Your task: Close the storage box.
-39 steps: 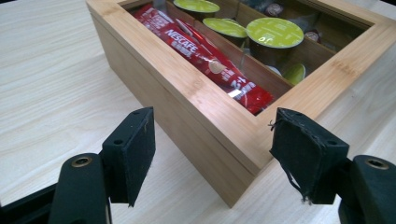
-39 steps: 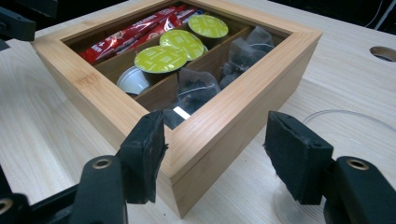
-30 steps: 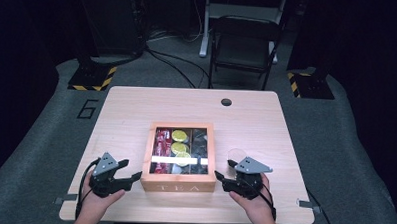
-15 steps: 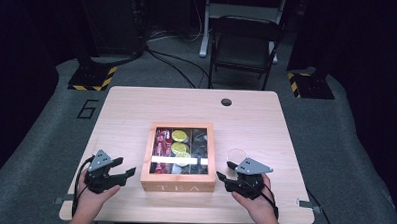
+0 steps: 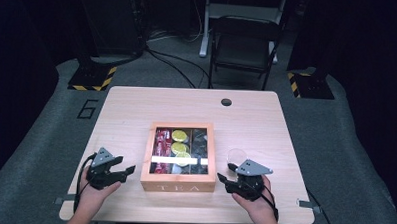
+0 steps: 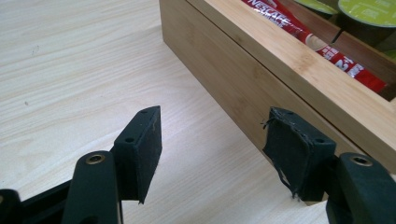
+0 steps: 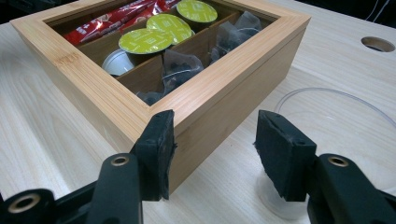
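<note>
A wooden tea box (image 5: 179,182) with a glass lid sits mid-table; red sachets (image 7: 112,21), green-topped capsules (image 7: 144,39) and dark tea bags (image 7: 180,63) show inside it. My left gripper (image 5: 125,170) rests open on the table just left of the box, its jaws beside the box's side wall (image 6: 261,88). My right gripper (image 5: 222,182) is open at the box's near right corner (image 7: 205,121), nothing between its jaws. A clear glass (image 5: 235,157) stands right of the box, its rim (image 7: 336,93) beyond the right jaw.
The light wooden table (image 5: 136,110) has a round cable hole (image 5: 226,101) near its far edge. A dark chair (image 5: 243,48) stands behind the table. Bare tabletop (image 6: 70,70) stretches left of the box.
My left gripper has drawn back from the box toward the left. The right gripper has barely shifted.
</note>
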`<state>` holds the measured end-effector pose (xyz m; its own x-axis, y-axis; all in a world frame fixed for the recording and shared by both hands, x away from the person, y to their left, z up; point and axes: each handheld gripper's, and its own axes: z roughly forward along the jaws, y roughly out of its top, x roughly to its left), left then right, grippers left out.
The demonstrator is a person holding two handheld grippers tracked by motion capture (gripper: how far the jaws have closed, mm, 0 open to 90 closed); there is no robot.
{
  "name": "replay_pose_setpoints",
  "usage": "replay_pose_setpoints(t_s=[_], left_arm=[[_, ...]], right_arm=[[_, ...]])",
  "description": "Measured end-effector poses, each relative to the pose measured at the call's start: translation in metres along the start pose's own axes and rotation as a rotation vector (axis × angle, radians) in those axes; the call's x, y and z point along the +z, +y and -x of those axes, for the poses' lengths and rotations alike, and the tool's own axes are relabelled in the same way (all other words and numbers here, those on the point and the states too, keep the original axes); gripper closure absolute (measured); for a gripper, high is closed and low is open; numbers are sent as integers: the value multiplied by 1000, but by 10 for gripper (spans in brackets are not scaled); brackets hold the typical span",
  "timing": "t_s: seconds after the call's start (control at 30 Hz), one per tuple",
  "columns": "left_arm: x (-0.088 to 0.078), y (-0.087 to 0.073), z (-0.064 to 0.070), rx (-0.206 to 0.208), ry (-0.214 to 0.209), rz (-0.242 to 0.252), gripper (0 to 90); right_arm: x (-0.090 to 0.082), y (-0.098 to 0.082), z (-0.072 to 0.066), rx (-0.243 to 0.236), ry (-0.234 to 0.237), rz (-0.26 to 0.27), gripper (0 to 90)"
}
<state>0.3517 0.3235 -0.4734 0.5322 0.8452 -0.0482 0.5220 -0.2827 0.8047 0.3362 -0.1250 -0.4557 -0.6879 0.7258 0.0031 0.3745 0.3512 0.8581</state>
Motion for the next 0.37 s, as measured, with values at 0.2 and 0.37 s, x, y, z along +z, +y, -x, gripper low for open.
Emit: replay_pose_setpoints(t_s=[0.2, 0.37], left_arm=[[5, 1, -1, -1, -7, -7, 363], [9, 2, -3, 1, -3, -7, 363]], right_arm=[[-3, -2, 1, 4, -2, 10, 454], [-6, -4, -1, -2, 36, 14, 416]])
